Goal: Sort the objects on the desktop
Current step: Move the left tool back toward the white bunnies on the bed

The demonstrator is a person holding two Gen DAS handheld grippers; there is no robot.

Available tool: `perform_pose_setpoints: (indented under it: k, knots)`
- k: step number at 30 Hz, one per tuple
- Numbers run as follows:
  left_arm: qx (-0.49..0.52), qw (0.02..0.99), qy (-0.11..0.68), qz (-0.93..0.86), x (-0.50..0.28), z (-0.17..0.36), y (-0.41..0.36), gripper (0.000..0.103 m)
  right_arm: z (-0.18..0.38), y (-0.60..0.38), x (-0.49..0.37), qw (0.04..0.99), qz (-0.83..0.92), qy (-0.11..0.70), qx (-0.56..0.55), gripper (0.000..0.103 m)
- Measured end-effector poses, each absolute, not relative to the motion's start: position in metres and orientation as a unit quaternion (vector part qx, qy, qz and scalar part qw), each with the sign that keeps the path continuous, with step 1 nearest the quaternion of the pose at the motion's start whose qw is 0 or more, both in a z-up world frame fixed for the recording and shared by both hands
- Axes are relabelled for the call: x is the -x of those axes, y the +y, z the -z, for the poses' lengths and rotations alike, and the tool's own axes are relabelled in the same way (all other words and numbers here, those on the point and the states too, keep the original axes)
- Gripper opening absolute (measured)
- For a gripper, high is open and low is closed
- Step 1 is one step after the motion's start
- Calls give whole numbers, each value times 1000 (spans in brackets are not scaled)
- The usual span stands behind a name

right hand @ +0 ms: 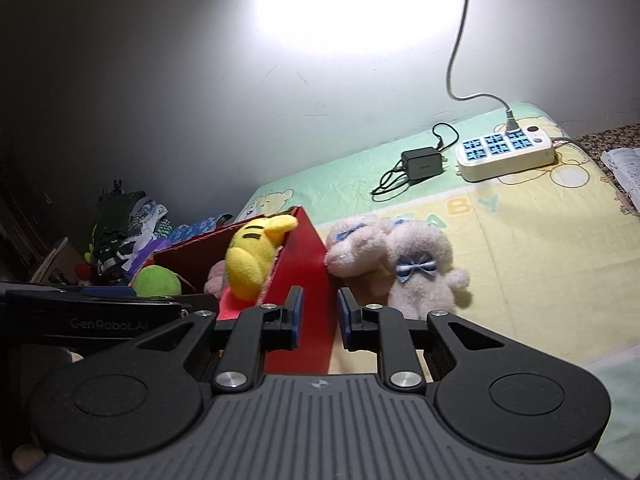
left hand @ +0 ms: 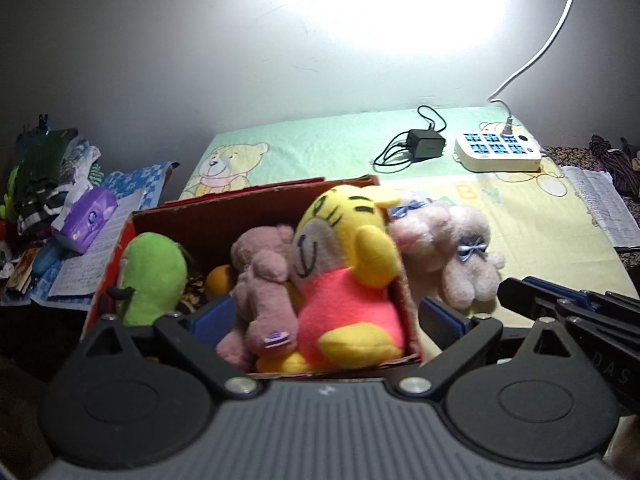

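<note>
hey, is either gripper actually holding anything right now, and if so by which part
Nothing is held. The left gripper stands wide open over the red box of plush toys; the right gripper is open, empty, beside the box wall.

"GenRobot.AI" is printed on the left gripper [right hand: 108,312] at left of the right wrist view; "BABY" on the cloth [right hand: 520,248]; "DAS" on the right gripper [left hand: 568,316], lower right of the left wrist view.

My right gripper [right hand: 319,318] sits low, its blue pads a narrow gap apart, nothing between them. The red box [right hand: 304,280] has its near corner just ahead of the gap. A yellow plush [right hand: 252,260] and a green plush [right hand: 157,281] show inside it. A white plush [right hand: 400,264] with blue bows lies against the box's right wall. Farther back: a black charger [right hand: 422,164] and a power strip [right hand: 506,154].
</note>
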State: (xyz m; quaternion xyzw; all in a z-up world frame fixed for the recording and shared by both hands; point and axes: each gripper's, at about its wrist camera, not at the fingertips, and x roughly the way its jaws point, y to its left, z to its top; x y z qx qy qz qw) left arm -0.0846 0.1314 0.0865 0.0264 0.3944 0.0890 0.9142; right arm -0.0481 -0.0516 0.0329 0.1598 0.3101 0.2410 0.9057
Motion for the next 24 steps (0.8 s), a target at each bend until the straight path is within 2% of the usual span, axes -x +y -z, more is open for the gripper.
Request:
perform_pose_setpoints:
  k: [6, 12, 24]
  knots:
    - [-17, 928, 372, -30, 79, -87, 87, 99, -18, -97, 38, 896, -218, 338, -188, 22]
    - [-16, 924, 381, 12, 66, -72, 51, 99, -6, -132, 30, 890, -196, 355, -208, 22]
    - [57, 904, 418, 65, 27, -21, 38, 100, 12, -169, -8, 863, -196, 397, -245, 23]
